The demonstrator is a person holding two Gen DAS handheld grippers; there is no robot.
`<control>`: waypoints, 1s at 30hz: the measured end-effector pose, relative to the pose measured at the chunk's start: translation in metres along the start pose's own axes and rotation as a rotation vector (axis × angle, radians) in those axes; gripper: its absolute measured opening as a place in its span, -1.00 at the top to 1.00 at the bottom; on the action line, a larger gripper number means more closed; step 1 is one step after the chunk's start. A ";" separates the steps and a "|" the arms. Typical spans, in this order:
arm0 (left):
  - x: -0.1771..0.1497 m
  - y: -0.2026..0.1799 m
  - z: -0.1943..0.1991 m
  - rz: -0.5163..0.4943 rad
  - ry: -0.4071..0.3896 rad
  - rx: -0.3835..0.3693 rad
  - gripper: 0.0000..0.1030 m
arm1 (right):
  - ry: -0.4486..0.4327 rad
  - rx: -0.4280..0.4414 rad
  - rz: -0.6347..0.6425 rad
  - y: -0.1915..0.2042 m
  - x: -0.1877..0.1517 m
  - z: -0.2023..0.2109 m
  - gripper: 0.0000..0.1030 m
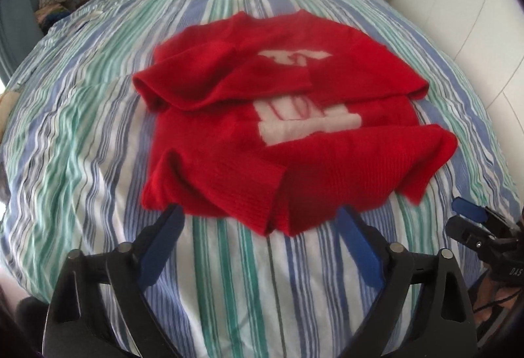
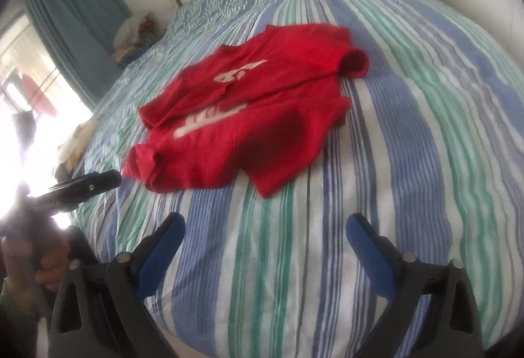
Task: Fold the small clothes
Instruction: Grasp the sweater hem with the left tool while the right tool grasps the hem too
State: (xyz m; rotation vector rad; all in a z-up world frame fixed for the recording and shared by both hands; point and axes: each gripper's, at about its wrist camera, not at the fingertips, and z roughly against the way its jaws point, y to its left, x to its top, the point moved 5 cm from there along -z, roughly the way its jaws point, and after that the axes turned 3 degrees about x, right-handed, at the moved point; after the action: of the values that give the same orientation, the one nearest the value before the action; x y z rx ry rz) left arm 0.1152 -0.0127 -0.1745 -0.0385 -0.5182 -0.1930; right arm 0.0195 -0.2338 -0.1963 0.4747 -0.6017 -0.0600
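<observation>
Two spread, empty grippers, left (image 1: 262, 220) and right (image 2: 265, 227), face the red sweater (image 1: 288, 129) at frame centre on the striped bedspread (image 1: 82, 135); pinching both lower hem corners evenly should fold cleanly

Red sweater on a striped bedsheet

The sweater (image 1: 294, 116) is bright red with a white blocky motif on its front. The bedsheet (image 1: 98, 135) has lengthwise stripes in blue, green, white and thin dark lines. The left gripper (image 1: 260, 220) and right gripper (image 2: 265, 227) are black with blue fingers. The curtain (image 2: 75, 14) is plain dusty blue.
</observation>
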 end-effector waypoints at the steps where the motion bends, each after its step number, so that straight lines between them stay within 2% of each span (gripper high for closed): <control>1: 0.002 -0.002 -0.012 -0.009 0.016 0.007 -0.37 | 0.009 0.025 -0.015 -0.005 0.002 -0.011 -0.76; 2: 0.002 -0.002 -0.025 -0.006 0.040 0.011 -0.10 | 0.014 0.045 -0.030 -0.010 0.005 -0.022 -0.65; 3: 0.001 0.001 -0.034 0.006 0.059 0.014 0.07 | 0.029 0.064 -0.042 -0.015 0.008 -0.034 -0.59; 5: 0.001 0.009 -0.038 0.033 0.057 0.010 0.85 | 0.040 0.084 -0.075 -0.026 0.012 -0.057 -0.39; 6: 0.000 0.014 -0.033 0.057 0.055 -0.025 0.85 | 0.034 0.092 -0.071 -0.027 0.015 -0.063 -0.24; 7: -0.001 0.022 -0.022 0.088 0.051 -0.078 0.87 | 0.025 0.106 -0.058 -0.027 0.019 -0.066 0.50; 8: -0.003 0.029 -0.008 0.112 0.043 -0.126 0.88 | 0.045 0.121 -0.058 -0.026 0.021 -0.067 0.92; 10: -0.010 0.044 0.024 0.117 0.040 -0.189 0.88 | 0.053 0.181 -0.082 -0.024 0.026 -0.050 0.92; 12: -0.025 0.055 0.056 0.094 0.055 -0.228 0.88 | 0.051 0.252 -0.061 -0.014 0.030 -0.014 0.92; 15: -0.053 0.060 0.077 0.070 0.120 -0.262 0.85 | 0.124 0.345 -0.071 -0.008 0.024 0.034 0.92; 16: -0.063 0.059 0.074 0.068 0.148 -0.247 0.67 | 0.169 0.353 -0.069 -0.007 0.018 0.044 0.92; 19: -0.088 0.059 0.048 0.060 0.219 -0.167 0.25 | 0.307 0.281 -0.068 -0.015 -0.007 0.039 0.92; 21: -0.102 0.068 0.040 0.087 0.246 -0.118 0.17 | 0.383 0.180 -0.054 -0.029 -0.029 0.019 0.92; 22: -0.106 0.074 0.040 0.112 0.246 -0.120 0.03 | 0.406 0.157 -0.064 -0.036 -0.037 0.010 0.92; 23: -0.108 0.079 0.041 0.145 0.241 -0.131 -0.21 | 0.406 0.136 -0.077 -0.044 -0.042 0.002 0.91; 25: -0.110 0.086 0.042 0.210 0.216 -0.158 -0.46 | 0.374 0.115 -0.094 -0.054 -0.045 -0.004 0.83; 27: -0.110 0.084 0.033 0.228 0.218 -0.168 -0.45 | 0.340 0.121 -0.139 -0.060 -0.044 -0.008 0.50; 28: -0.110 0.081 0.026 0.226 0.226 -0.164 -0.30 | 0.324 0.150 -0.166 -0.061 -0.044 -0.008 0.18; 29: -0.110 0.076 0.018 0.221 0.237 -0.165 0.24 | 0.307 0.184 -0.188 -0.059 -0.044 -0.008 0.00; 30: -0.111 0.072 0.010 0.218 0.261 -0.167 0.67 | 0.295 0.203 -0.197 -0.058 -0.045 -0.009 -0.01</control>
State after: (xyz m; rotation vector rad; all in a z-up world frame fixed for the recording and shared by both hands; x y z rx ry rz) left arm 0.0294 0.0778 -0.2200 -0.2282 -0.2337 -0.0263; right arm -0.0072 -0.2731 -0.2526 0.7242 -0.2707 -0.1147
